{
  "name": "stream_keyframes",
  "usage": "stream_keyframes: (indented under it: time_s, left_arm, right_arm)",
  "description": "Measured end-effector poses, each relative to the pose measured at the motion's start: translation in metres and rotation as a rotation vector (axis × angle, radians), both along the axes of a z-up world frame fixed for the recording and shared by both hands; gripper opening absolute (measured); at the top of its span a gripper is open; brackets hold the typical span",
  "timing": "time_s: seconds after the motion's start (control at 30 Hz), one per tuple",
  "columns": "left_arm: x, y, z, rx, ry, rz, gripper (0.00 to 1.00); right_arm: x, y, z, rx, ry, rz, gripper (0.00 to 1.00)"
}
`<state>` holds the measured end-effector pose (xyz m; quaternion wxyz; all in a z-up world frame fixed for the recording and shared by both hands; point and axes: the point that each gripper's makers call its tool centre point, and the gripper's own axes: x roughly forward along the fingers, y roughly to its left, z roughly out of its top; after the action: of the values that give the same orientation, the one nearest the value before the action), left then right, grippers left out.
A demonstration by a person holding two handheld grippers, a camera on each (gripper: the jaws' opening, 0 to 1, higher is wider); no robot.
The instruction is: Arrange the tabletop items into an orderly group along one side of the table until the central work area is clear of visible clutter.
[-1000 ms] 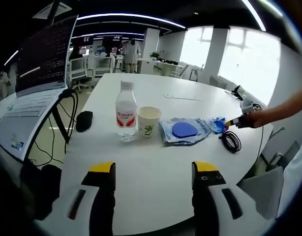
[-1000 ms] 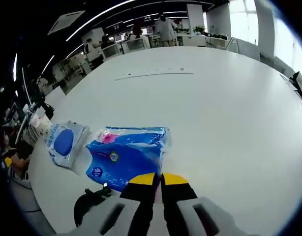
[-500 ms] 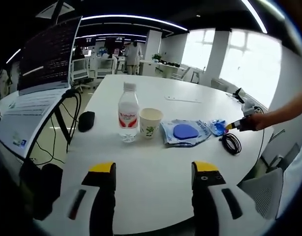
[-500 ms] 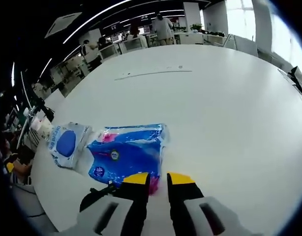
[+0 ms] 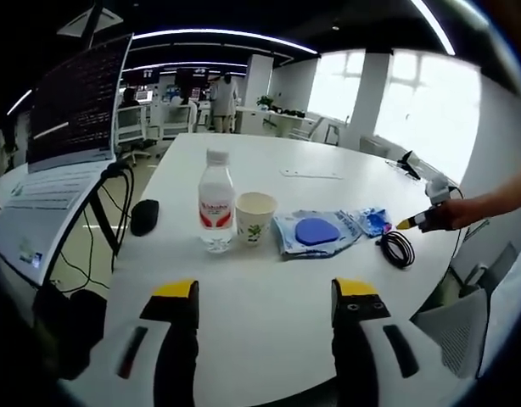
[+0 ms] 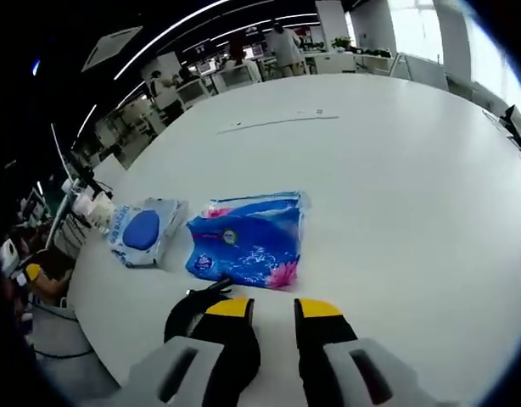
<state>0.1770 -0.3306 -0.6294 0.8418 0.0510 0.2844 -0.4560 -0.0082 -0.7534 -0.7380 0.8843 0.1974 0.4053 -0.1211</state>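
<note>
Since a second ago the right tool (image 6: 272,307) has let go of the blue tissue pack (image 6: 248,242) and drawn back from it: its jaws, then pinched together on the pack's near edge, now stand parted with bare worktop (image 6: 413,195) between them, and the pack lies free just ahead. Beside the pack lies a wet-wipe packet (image 6: 142,231), and a black coiled cable (image 6: 193,307) sits just left of the right tool's jaws. Over the near edge of the worktop the left tool (image 5: 265,291) hangs with its jaws spread wide, gripping nothing. Ahead of it stand a water bottle (image 5: 215,203) and a paper cup (image 5: 254,217) side by side, a black mouse (image 5: 143,217) to their left.
</note>
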Motion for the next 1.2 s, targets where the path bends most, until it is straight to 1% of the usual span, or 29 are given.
stream_keyframes:
  time_s: [0.03,0.07,0.1,0.17,0.23,0.27,0.4,0.43,0.47,0.5,0.53,0.6,0.63,0.67,0.7,0.73,0.83,0.9,0.97,1.07,1.1,1.2]
  left_arm:
    - [0.000,0.000,0.000,-0.002,-0.001,0.000,0.64]
    - [0.000,-0.001,0.001,-0.004,-0.003,-0.002,0.64]
    - [0.000,-0.002,0.002,-0.005,-0.004,-0.004,0.64]
    - [-0.001,-0.003,0.002,-0.005,-0.005,-0.009,0.64]
    - [-0.002,-0.003,0.002,-0.005,-0.008,-0.016,0.64]
    - [-0.002,-0.004,0.002,-0.005,-0.008,-0.019,0.64]
    - [-0.002,-0.005,0.002,-0.003,-0.008,-0.033,0.64]
    - [-0.002,-0.006,0.002,0.000,-0.008,-0.038,0.64]
    - [-0.002,-0.006,0.002,0.001,-0.009,-0.041,0.64]
    - [-0.001,-0.007,0.004,0.000,-0.012,-0.042,0.64]
    - [0.000,-0.007,0.004,-0.001,-0.012,-0.041,0.64]
    - [0.002,-0.007,0.005,-0.003,-0.013,-0.037,0.64]
    - [0.003,-0.006,0.005,-0.005,-0.011,-0.031,0.64]
    - [0.004,-0.006,0.006,-0.008,-0.012,-0.028,0.64]
    - [0.004,-0.006,0.007,-0.010,-0.015,-0.026,0.64]
    - [0.005,-0.006,0.009,-0.013,-0.018,-0.024,0.64]
    - [0.009,-0.005,0.010,-0.021,-0.022,-0.012,0.64]
    - [0.010,-0.005,0.009,-0.023,-0.023,-0.012,0.64]
    - [0.010,-0.006,0.009,-0.018,-0.026,-0.017,0.64]
    - [0.010,-0.007,0.009,-0.022,-0.028,-0.016,0.64]
    - [0.011,-0.007,0.009,-0.025,-0.026,-0.011,0.64]
    - [0.010,-0.008,0.009,-0.027,-0.025,-0.015,0.64]
  right_arm:
    - [-0.001,0.007,0.002,0.002,-0.004,0.027,0.19]
    - [-0.003,0.012,0.003,0.000,-0.006,0.035,0.20]
    - [-0.006,0.020,0.003,0.008,-0.010,0.051,0.19]
    - [-0.006,0.028,0.002,0.031,-0.020,0.079,0.21]
    - [-0.009,0.035,-0.001,0.007,0.004,0.123,0.23]
    - [-0.011,0.036,-0.004,-0.014,0.035,0.152,0.24]
    - [-0.007,0.033,-0.012,-0.026,0.044,0.144,0.23]
    - [-0.006,0.031,-0.016,-0.033,0.055,0.147,0.22]
    - [-0.008,0.032,-0.017,-0.040,0.072,0.158,0.21]
    - [-0.013,0.033,-0.019,-0.047,0.105,0.172,0.20]
    - [-0.015,0.034,-0.022,-0.051,0.121,0.178,0.19]
    - [-0.017,0.042,-0.025,-0.050,0.125,0.184,0.14]
    - [-0.017,0.038,-0.031,-0.052,0.127,0.182,0.11]
    - [-0.018,0.036,-0.033,-0.057,0.132,0.175,0.09]
    - [-0.018,0.035,-0.033,-0.057,0.121,0.169,0.08]
    - [-0.018,0.036,-0.032,-0.056,0.123,0.165,0.08]
    - [-0.017,0.042,-0.029,-0.052,0.125,0.162,0.06]
    - [-0.016,0.049,-0.026,-0.039,0.115,0.155,0.05]
    - [-0.012,0.052,-0.025,-0.029,0.107,0.155,0.04]
    - [-0.005,0.063,-0.021,-0.026,0.097,0.155,0.04]
    - [-0.001,0.067,-0.018,-0.020,0.090,0.137,0.04]
    - [0.006,0.068,-0.021,-0.016,0.084,0.128,0.04]
